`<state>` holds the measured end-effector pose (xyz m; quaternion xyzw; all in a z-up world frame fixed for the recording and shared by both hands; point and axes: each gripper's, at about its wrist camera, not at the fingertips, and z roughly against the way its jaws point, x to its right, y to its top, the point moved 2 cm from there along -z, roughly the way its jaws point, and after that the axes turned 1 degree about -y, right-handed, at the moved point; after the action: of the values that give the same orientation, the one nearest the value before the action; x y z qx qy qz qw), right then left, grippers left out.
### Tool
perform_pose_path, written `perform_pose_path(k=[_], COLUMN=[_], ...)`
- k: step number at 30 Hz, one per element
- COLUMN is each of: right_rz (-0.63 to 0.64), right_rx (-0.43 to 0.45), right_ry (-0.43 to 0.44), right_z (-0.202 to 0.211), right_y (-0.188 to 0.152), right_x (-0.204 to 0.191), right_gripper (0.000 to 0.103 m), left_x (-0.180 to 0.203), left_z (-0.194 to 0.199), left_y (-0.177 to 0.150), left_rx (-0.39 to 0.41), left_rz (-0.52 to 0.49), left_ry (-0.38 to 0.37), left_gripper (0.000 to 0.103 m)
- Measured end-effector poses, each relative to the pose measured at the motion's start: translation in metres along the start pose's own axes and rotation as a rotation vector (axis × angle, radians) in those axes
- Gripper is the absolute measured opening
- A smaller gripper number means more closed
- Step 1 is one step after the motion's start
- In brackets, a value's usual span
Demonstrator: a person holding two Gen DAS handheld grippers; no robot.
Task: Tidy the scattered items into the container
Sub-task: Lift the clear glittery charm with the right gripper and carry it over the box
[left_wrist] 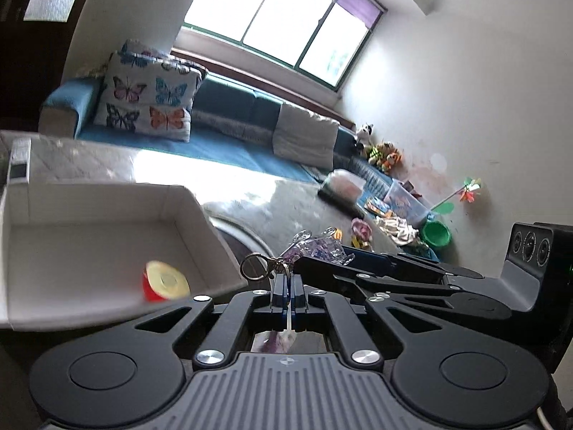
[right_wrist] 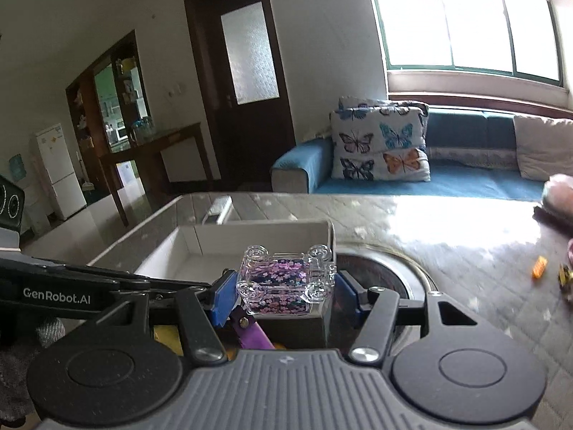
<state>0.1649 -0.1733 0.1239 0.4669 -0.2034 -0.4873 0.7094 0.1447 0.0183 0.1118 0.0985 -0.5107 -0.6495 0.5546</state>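
Sunlight from the big window [right_wrist: 469, 18] washes over the grey quilted table [right_wrist: 447, 236] I'm working at, with a blue sofa [right_wrist: 465, 179] and butterfly cushions [right_wrist: 381, 143] behind it.

Between the blue pads of my right gripper [right_wrist: 283, 288] sits a clear plastic toy car [right_wrist: 286, 279] filled with purple and pink glitter, its four see-through wheels facing up towards the camera. The jaws stand at a middling width and press on both ends of the car, so it is held off the table. A purple strap [right_wrist: 256, 335] hangs from the car's near end, down behind the gripper body.

My left gripper [left_wrist: 288, 292] is pinched almost completely together. Its tips clamp a small silver keyring [left_wrist: 255, 267] and clasp, which stick up just past the fingertips; a thin white strip runs back between the fingers towards the camera. In the left wrist view the car, carried by the right gripper, shows just beyond and to the right of the ring.

Just past both grippers lies the white cardboard box [left_wrist: 107, 236], open at the top. Inside it, near the front wall, lies a red roll with a yellowish face [left_wrist: 165, 281], blurred. Small toys [right_wrist: 551, 272] are scattered further right on the table.
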Motion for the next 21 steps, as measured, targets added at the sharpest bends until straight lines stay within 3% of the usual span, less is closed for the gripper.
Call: perform_pose_path(k=[13,21], right_rz=[0.028,0.014], right_rx=[0.048,-0.029], right_ry=[0.082,0.128], right_z=[-0.056,-0.116], right_y=[0.066,0.063], right_x=[-0.034,-0.053], right_gripper=[0.06,0.06], left_x=[-0.042,-0.086], left_z=[0.02,0.011], left_y=[0.061,0.059], left_rx=[0.106,0.076], left_rz=[-0.019,0.03], left_ry=[0.125,0.196], left_gripper=[0.001,0.001])
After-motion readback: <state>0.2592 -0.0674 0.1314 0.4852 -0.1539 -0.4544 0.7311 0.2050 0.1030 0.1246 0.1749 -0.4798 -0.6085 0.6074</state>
